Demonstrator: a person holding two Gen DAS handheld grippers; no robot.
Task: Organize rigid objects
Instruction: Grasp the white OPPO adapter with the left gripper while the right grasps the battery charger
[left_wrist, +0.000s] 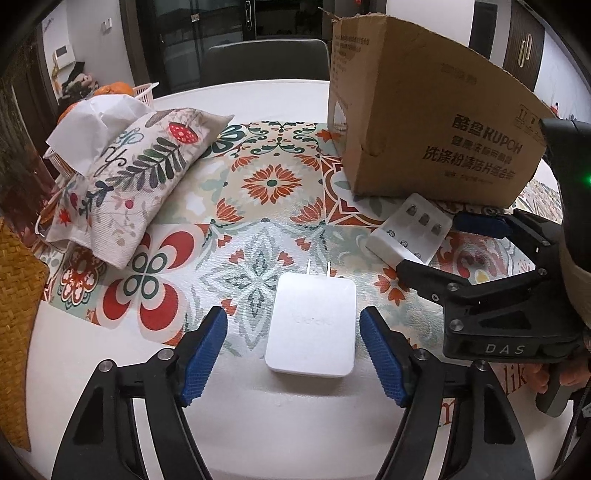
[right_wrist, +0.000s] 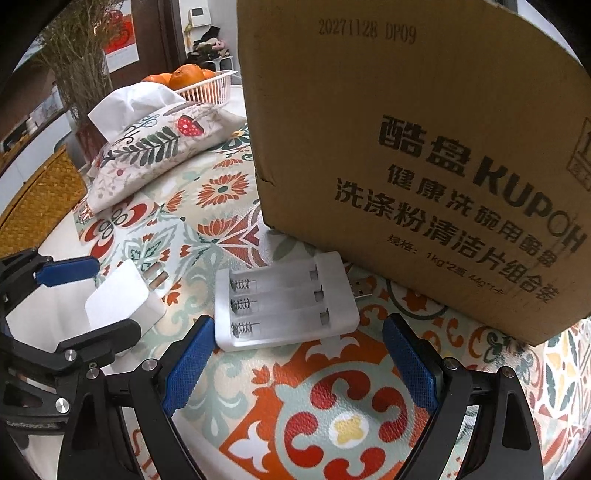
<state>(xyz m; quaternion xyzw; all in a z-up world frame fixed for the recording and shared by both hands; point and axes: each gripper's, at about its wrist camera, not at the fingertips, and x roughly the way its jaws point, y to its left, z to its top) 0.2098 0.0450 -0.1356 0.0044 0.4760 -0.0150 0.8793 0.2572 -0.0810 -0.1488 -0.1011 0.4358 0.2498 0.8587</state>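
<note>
The left gripper straddles a flat white plastic plug adapter on the table, jaws released; the right gripper, also released, faces a white battery charger beside the brown cardboard box, probably both for boxing.

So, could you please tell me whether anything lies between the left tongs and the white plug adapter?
Nothing visible does. The left tongs stand open with the white plug adapter flat on the table between the pads, untouched. The battery charger lies clear to the side.

My round white table carries a floral patterned vinyl mat, white rectangular plug adapter straddling its edge.
</note>
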